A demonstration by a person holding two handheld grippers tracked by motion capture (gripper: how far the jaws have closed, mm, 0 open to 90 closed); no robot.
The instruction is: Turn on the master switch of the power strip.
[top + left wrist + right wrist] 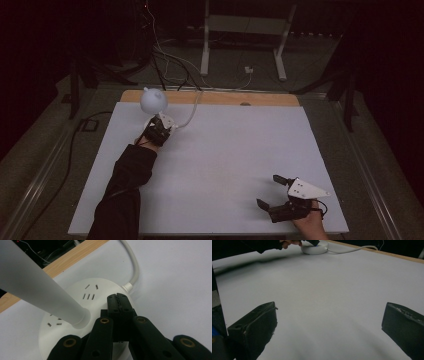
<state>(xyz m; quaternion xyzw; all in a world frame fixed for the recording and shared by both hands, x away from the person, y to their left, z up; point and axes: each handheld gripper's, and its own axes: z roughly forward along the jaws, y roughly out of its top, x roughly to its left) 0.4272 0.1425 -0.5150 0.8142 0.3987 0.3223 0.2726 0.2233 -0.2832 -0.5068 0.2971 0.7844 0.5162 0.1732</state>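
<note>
Lamp base [75, 312] seemingly under left tool [119, 302]

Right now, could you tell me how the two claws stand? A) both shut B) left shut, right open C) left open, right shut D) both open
B: the left claw has its tips pressed together over the round socket base, while the right claw stands wide apart over the white table.

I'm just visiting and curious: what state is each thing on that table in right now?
Lamp: upright on its round base, apparently unlit.
Base: flat on the table, sockets empty, cord attached.
Left gripper: shut, tips over the base, holding nothing.
Right gripper: open, empty, near the table's front edge.
</note>
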